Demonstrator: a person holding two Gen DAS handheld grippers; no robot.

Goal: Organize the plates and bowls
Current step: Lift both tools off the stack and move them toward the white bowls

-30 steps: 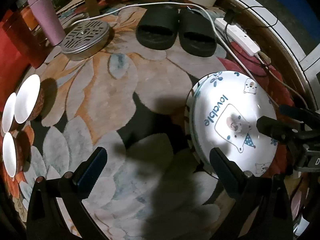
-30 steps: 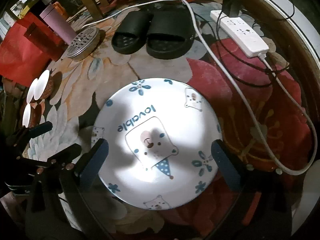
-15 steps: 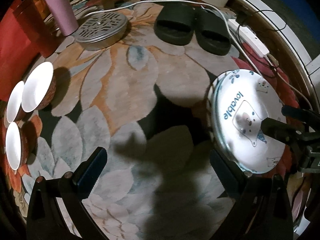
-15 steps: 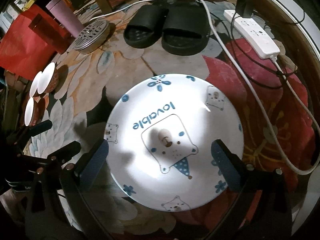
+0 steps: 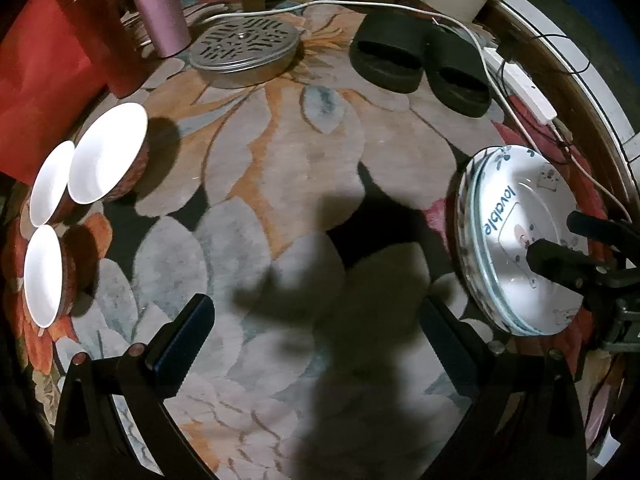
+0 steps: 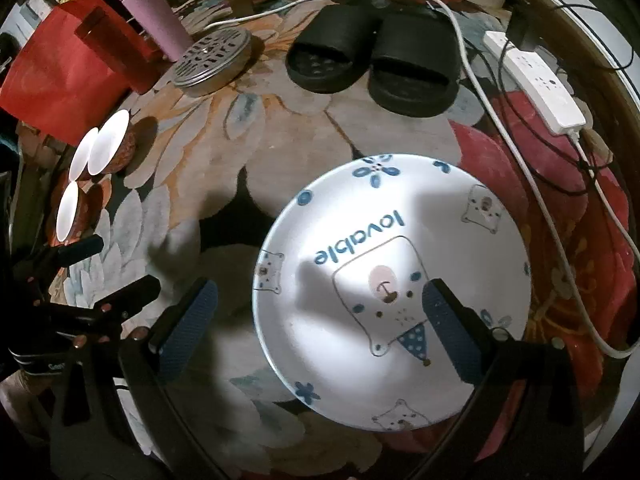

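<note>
A stack of plates (image 6: 392,296) printed with a bear and the word "lovable" is seen lying on a flowered rug (image 5: 304,184), in the lower right of the right wrist view and at the right edge of the left wrist view, where several rims are visible one upon another. The right hand-held gripper (image 6: 320,320) is held wide above it, one finger (image 6: 452,332) over the plate's right part, the other finger over the rug left of the rim; nothing is gripped. The left hand-held gripper (image 5: 316,344) is likewise spread wide and empty over the bare rug. Three white-lined bowls (image 5: 104,160) are grouped at the left edge of the left wrist view, well apart from the plates. A perforated metal lid (image 5: 244,48), black slippers (image 5: 416,64), a pink tumbler (image 5: 160,4) and a white power strip (image 6: 536,84) are placed along the top.
</note>
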